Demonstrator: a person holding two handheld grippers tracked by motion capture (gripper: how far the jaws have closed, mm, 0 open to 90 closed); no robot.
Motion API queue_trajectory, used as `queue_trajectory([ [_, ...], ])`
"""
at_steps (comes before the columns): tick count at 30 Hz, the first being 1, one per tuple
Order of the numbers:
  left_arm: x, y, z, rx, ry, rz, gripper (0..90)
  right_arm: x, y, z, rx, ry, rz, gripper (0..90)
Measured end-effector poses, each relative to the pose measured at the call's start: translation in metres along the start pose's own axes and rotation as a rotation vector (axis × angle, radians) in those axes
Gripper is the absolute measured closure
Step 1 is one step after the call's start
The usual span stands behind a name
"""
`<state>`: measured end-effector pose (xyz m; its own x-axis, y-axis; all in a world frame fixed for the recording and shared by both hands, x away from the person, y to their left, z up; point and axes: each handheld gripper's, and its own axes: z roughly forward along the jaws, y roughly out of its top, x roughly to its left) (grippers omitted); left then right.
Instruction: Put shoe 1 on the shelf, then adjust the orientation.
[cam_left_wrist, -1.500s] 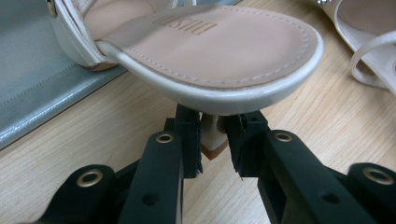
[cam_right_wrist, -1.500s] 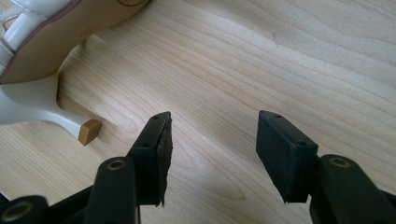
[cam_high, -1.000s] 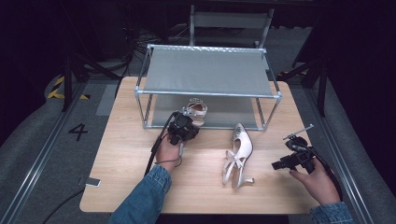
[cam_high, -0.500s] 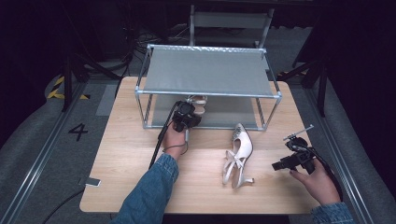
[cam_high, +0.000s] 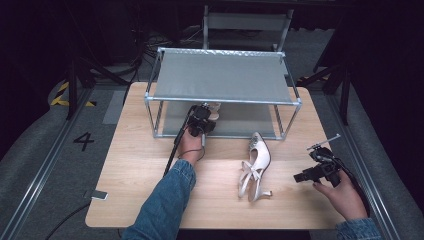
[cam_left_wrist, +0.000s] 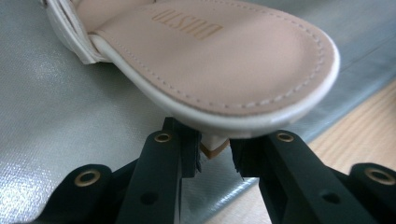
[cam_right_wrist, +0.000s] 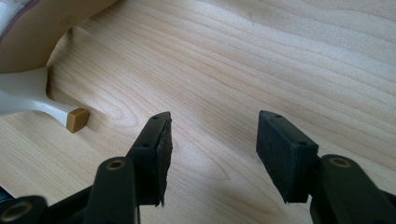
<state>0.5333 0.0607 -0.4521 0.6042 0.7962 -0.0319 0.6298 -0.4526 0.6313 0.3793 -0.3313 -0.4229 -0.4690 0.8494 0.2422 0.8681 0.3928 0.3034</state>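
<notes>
High view: left gripper (cam_high: 206, 121) has just been easing its jaws, heel between them, one sandal (cam_left_wrist: 219, 70) on the rack's lower shelf (cam_high: 250, 125) at centre; the second sandal (cam_high: 255, 165) waits on the desk (cam_high: 140, 170), right gripper (cam_high: 307, 176) open.

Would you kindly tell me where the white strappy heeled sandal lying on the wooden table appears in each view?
High view: the white sandal lies right of centre on the table.
Right gripper view: its heel, tan-tipped, at upper left.
Left gripper view: the other sandal, on the grey shelf.
Shared landmark: the light wooden table.
</notes>
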Motion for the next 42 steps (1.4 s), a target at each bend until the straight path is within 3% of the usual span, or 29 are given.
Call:
queue_trajectory([
  [2,-0.006,-0.005,0.003,0.018,0.015,-0.077,73.7,0.001,0.0,0.0,0.0,-0.001,-0.006,45.9],
  [3,0.011,0.0,0.003,0.028,0.021,0.19,72.9,0.002,0.0,-0.001,-0.002,-0.002,-0.009,45.9],
  [4,0.011,0.0,0.003,0.028,0.021,0.19,69.5,0.002,0.0,-0.001,-0.002,-0.002,-0.009,45.9],
  [5,0.005,-0.005,0.002,0.026,0.007,0.074,69.5,0.002,0.0,-0.001,-0.003,-0.001,-0.009,45.9],
  [6,-0.003,-0.01,0.001,0.017,-0.009,-0.078,65.2,0.003,0.0,-0.001,-0.005,-0.001,-0.01,45.9],
  [7,-0.003,-0.012,-0.002,0.015,-0.02,-0.121,62.4,0.003,0.0,-0.001,-0.005,-0.003,-0.008,45.9],
  [8,0.0,-0.013,-0.005,0.013,-0.028,-0.106,59.6,0.004,0.0,-0.002,-0.004,-0.002,-0.01,45.9],
  [9,-0.005,-0.015,-0.009,-0.001,-0.098,-0.206,58.1,0.004,0.0,-0.002,-0.004,-0.003,-0.01,45.9],
  [10,-0.005,-0.016,-0.012,-0.001,-0.095,-0.209,57.2,0.005,0.001,-0.002,-0.004,-0.002,-0.013,45.9],
  [12,-0.003,-0.018,-0.02,0.01,-0.079,-0.191,56.2,0.006,0.001,-0.002,-0.007,-0.005,-0.016,45.9],
  [16,-0.006,-0.022,-0.035,-0.013,-0.068,-0.172,55.1,0.007,0.001,-0.004,-0.012,-0.006,-0.013,45.8],
  [20,-0.014,-0.027,-0.057,-0.011,-0.081,-0.144,53.5,0.009,0.003,-0.004,-0.015,-0.006,-0.02,45.8],
  [21,-0.02,-0.03,-0.068,-0.02,-0.083,-0.121,52.5,0.011,0.004,-0.004,-0.014,-0.008,-0.021,45.6],
  [22,-0.02,-0.03,-0.068,-0.02,-0.083,-0.121,52.3,0.011,0.004,-0.004,-0.014,-0.008,-0.021,45.6],
  [27,-0.037,-0.034,-0.101,-0.03,-0.053,-0.051,49.8,0.017,0.007,-0.004,-0.023,-0.013,-0.042,45.3],
  [29,-0.039,-0.036,-0.104,-0.029,-0.049,-0.047,49.6,0.019,0.008,-0.005,-0.026,-0.011,-0.047,45.3],
  [32,-0.044,-0.04,-0.112,-0.007,0.0,-0.002,49.4,0.024,0.011,-0.008,-0.039,-0.013,-0.057,45.4],
  [42,-0.039,-0.055,-0.13,0.05,0.005,-0.006,47.2,0.048,0.024,-0.016,-0.067,0.01,-0.121,45.5],
])
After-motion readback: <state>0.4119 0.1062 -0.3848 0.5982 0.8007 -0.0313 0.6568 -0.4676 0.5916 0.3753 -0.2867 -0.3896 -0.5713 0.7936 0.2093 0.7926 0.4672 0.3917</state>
